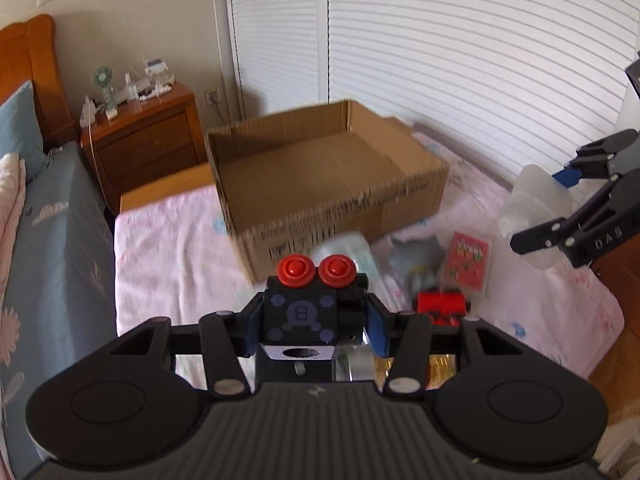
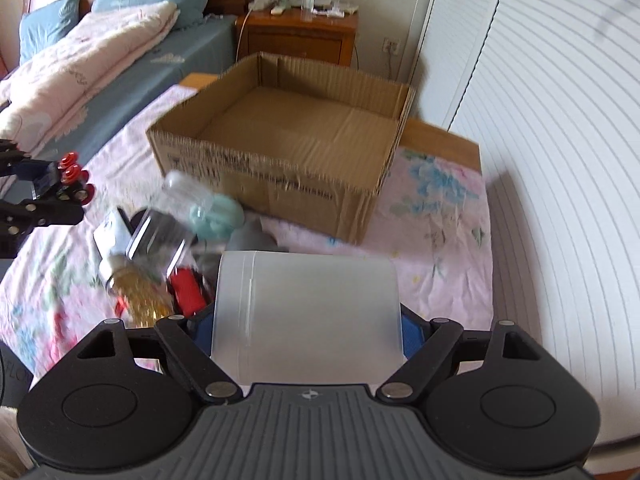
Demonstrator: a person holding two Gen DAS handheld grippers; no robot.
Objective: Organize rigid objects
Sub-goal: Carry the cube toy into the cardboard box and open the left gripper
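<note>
Between the left gripper's (image 1: pixel 314 320) blue pads sits a black toy block (image 1: pixel 298 316) with two red round knobs on top, clamped and held up off the bed, near side of the cardboard box (image 1: pixel 344 208) just ahead of it. Right gripper (image 2: pixel 306 330) is closed on a frosted translucent plastic container (image 2: pixel 306 312), wide body filling the gap between its fingers, also lifted above the pink sheet (image 2: pixel 440 216); from the left wrist view the same container (image 1: pixel 534 200) shows off to the right, well apart from the block. Box is open-topped, flaps cut off, rough torn rim, bare floor inside, sitting on the pink sheet with its far right corner close to the white louvered doors (image 2: pixel 560 120). Loose pile lies on the sheet just in front of the box's near wall: red toy car (image 1: pixel 440 304), pink card pack (image 1: pixel 468 260), clear jar with gold contents (image 2: pixel 140 300), mint green item (image 2: pixel 218 214), a grey piece, all blurred. Open pink sheet to the left of the box and to its right front. Blue-covered bed (image 1: pixel 60 220) runs along the left, wooden nightstand (image 1: pixel 148 136) with a small fan behind the box's left corner.
</note>
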